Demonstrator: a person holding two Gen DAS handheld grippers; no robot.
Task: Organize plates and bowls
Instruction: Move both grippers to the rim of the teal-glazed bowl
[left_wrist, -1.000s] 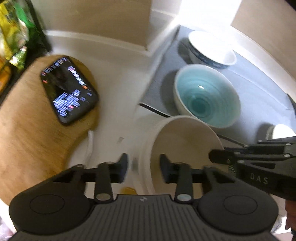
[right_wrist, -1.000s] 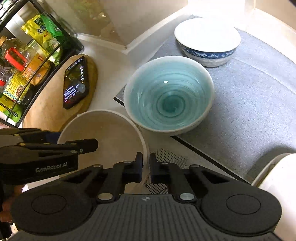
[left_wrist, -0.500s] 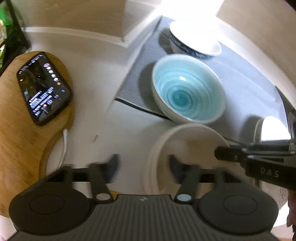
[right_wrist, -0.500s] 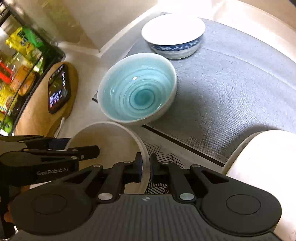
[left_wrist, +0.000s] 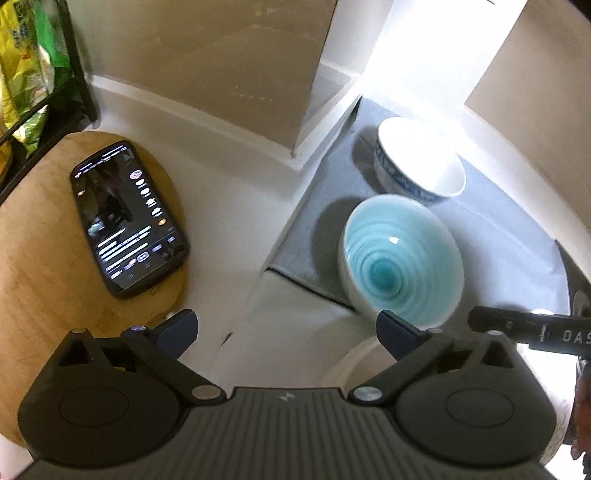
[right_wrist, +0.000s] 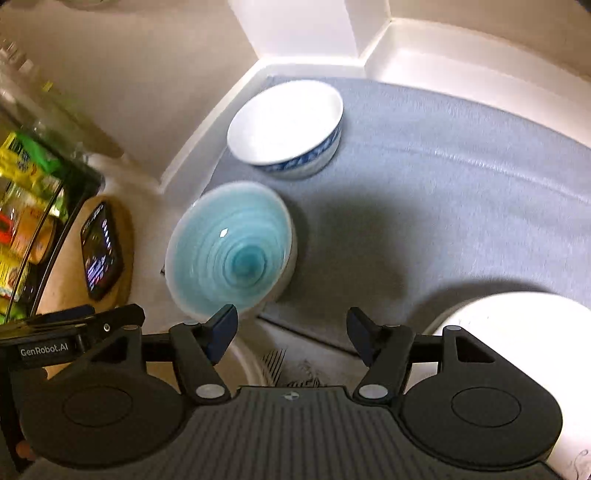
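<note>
On the grey mat (right_wrist: 443, 177): teal bowl (right_wrist: 229, 251) near blue-rimmed bowl (right_wrist: 284, 125) | left gripper (left_wrist: 286, 332) fingers spread, empty | right gripper (right_wrist: 291, 328) fingers spread, empty | risk: cream bowl (left_wrist: 354, 363) sits beneath both grippers, a careless descent could knock it

right gripper (right_wrist: 291, 334): fingers spread wide, nothing between them
left gripper (right_wrist: 74, 332): at left edge, state unclear
blue bowl (right_wrist: 229, 251): upright, on near-left corner of grey mat (right_wrist: 443, 184), blurred
white bowl (right_wrist: 284, 125): blue-patterned outside, behind blue bowl, on mat
cream bowl (right_wrist: 255, 363): rim only, below right gripper
phone (right_wrist: 101, 251): on wooden board (right_wrist: 125, 236), left
</note>
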